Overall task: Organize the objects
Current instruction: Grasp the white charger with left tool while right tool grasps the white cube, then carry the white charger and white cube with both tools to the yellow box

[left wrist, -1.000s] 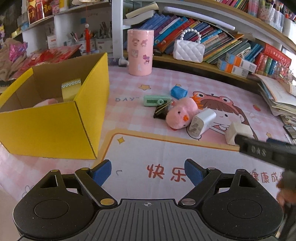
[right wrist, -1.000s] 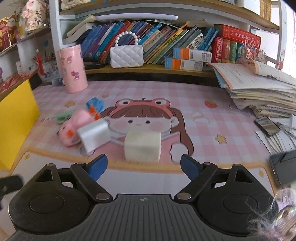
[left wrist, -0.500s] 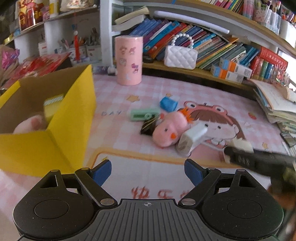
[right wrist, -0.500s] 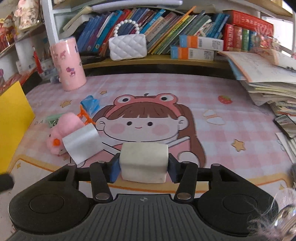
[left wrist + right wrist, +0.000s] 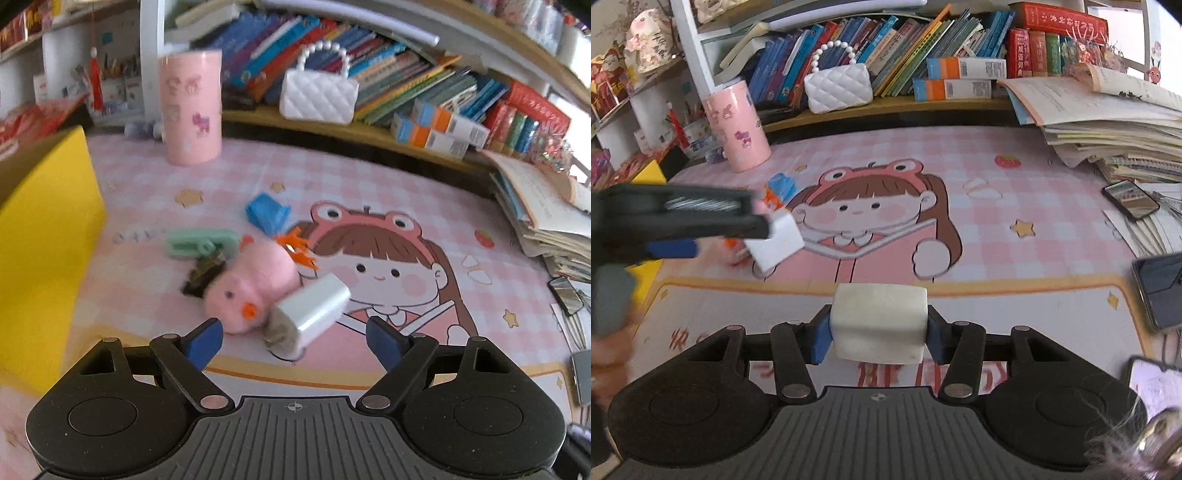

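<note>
My right gripper (image 5: 877, 338) is shut on a white block (image 5: 879, 325) and holds it above the mat's front. My left gripper (image 5: 295, 341) is open and empty, just short of a white charger (image 5: 314, 308) that lies beside a pink plush chick (image 5: 255, 286). A green stapler-like item (image 5: 199, 242), a small dark object (image 5: 201, 277) and a blue piece (image 5: 267, 214) lie behind the chick. The yellow box (image 5: 40, 236) stands at the left. In the right wrist view the left gripper (image 5: 676, 221) crosses in from the left over the charger (image 5: 775, 245).
A pink cylinder holder (image 5: 190, 107) and a white quilted purse (image 5: 317, 96) stand at the back by the bookshelf. Stacked books and papers (image 5: 1115, 125) and phones (image 5: 1160, 288) lie at the right. The cartoon mat (image 5: 979, 236) covers the table.
My right gripper has closed on the white block and lifted it back toward the mat's front. My left gripper has swung right and forward, from the yellow box toward the chick and charger.
</note>
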A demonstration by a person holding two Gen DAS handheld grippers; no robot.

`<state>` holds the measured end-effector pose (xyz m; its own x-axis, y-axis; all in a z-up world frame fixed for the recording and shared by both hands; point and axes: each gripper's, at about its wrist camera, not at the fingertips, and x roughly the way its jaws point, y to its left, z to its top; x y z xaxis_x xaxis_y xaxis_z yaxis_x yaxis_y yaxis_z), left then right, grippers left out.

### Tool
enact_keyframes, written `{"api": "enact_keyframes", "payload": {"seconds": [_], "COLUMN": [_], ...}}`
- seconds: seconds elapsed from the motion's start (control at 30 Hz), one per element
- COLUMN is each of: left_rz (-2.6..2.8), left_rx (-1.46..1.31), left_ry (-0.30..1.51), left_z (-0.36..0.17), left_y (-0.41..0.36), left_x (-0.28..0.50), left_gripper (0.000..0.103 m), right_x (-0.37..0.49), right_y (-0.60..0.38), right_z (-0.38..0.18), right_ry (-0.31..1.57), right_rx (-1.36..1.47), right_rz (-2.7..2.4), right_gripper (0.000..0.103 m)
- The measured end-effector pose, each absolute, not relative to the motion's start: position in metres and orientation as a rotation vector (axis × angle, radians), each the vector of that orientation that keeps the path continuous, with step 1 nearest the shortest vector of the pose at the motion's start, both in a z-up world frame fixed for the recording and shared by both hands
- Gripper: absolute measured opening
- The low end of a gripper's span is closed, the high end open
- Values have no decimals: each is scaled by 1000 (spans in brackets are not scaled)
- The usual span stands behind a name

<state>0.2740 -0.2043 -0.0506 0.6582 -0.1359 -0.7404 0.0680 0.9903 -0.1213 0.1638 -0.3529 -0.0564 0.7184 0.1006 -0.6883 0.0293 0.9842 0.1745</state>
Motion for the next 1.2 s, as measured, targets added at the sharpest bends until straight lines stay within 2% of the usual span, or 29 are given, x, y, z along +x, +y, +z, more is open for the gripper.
{"api": "enact_keyframes", "payload": {"seconds": [0.27,0.4,0.43,0.47,0.5,0.63,1.2], "left_rz": [75,116,123,122,116,61,-160], "left_rx": [-157,-125,-123,-124,-124,-148,-177], "left_ry": [925,910,903,894,886,899,853], "left_z": [-78,-80,-80,-79,-77,-72,-51], "left_y": [-221,-228,-227,-226,-224,-212,-119], "left_x": [310,316,316,316,315,305,180], "left_gripper": [84,82,78,63,54,54,54], "right_x": [146,143,142,141,141,141,124], "right_y": [-346,-342,-342,-343,-343,-342,-306], "right_z": [-62,-63,-63,-63,-63,-63,-49], "right_ry": [815,821,821,822,822,818,792], "right_rx": [114,86,83,84,85,95,86], "right_rz": [90,113,112,114,114,103,86], "right_gripper": [47,47,47,47,47,47,47]}}
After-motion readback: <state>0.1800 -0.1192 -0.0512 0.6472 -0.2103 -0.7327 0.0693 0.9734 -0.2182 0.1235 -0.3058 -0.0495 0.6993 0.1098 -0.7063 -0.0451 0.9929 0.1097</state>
